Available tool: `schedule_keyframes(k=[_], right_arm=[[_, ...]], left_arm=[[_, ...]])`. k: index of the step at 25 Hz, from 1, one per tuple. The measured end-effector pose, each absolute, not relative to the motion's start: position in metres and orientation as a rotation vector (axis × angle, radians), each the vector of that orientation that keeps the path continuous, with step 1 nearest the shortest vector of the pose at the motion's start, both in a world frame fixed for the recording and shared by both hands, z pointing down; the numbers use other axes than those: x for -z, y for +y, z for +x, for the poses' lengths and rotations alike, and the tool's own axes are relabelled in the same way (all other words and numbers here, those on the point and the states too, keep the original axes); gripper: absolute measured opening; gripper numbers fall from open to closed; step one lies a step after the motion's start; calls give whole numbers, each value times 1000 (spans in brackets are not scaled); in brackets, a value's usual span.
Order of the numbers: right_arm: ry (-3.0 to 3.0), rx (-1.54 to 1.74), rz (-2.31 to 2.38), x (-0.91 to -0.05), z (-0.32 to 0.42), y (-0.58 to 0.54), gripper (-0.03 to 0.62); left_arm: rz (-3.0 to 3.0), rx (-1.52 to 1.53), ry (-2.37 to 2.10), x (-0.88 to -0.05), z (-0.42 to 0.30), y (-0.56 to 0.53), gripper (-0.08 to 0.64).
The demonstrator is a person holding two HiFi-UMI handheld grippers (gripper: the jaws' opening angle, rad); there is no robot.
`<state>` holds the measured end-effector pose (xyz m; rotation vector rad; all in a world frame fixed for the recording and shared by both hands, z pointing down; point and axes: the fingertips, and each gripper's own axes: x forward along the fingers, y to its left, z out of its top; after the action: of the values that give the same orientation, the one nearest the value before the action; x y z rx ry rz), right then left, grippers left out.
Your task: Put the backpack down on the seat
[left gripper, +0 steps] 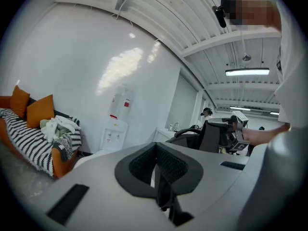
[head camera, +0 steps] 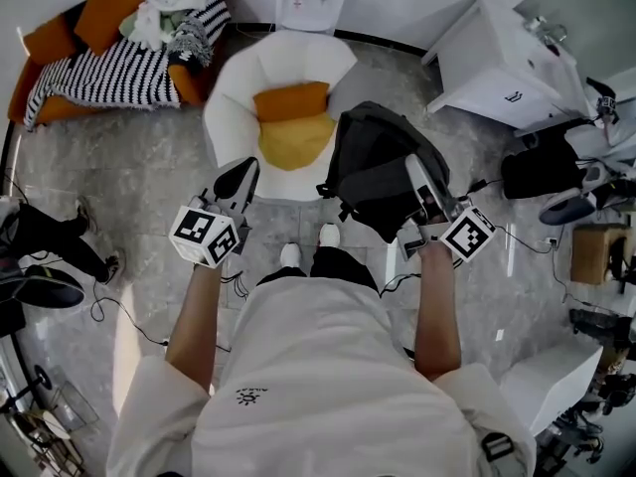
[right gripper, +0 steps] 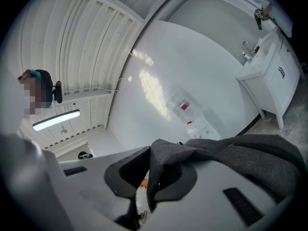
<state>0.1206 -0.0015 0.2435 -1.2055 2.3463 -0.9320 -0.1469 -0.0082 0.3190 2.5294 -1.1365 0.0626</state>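
Right gripper [right gripper: 151, 173] pinched narrow on a grey fold of the backpack [head camera: 373, 167], perhaps its top handle, backpack held at the right edge of the white armchair [head camera: 237, 85], not on its cushions, left gripper [left gripper: 156, 166] closed and empty, just in front of the armchair.

1. My left gripper [head camera: 238, 179] is held out in front of me at the left. Its jaws are pressed together with nothing between them.
2. My right gripper [head camera: 422, 195] is held out at the right, about level with the left one and well apart from it. Its jaws are clamped on a fold of grey fabric of the backpack [head camera: 373, 162].
3. Both forearms are bare and stretched forward from short white sleeves: the left forearm [head camera: 194, 316] and the right forearm [head camera: 435, 311].
4. The right gripper view is strongly tilted, so this gripper is rolled to one side.
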Motion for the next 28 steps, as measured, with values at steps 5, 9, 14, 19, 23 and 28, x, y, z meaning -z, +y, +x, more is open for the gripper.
schedule_keyframes(k=[5, 9, 14, 19, 23, 28], right_arm=[[2355, 946, -1192, -247, 126, -16, 44], [2398, 937, -1150, -247, 122, -33, 44], [2405, 1015, -1083, -262, 118, -54, 44], [2445, 1056, -994, -273, 115, -74, 44], [2486, 1109, -923, -285, 109, -96, 44], [2534, 1153, -862, -299, 109, -132, 44]], left_arm=[[2515, -76, -1144, -323, -138, -12, 15], [2501, -80, -1179, -323, -138, -18, 15], [2469, -81, -1239, -328, -136, -31, 15], [2437, -66, -1285, -334, -125, -46, 15], [2410, -83, -1317, -339, -113, -64, 15], [2382, -85, -1352, -344, -100, -94, 15]])
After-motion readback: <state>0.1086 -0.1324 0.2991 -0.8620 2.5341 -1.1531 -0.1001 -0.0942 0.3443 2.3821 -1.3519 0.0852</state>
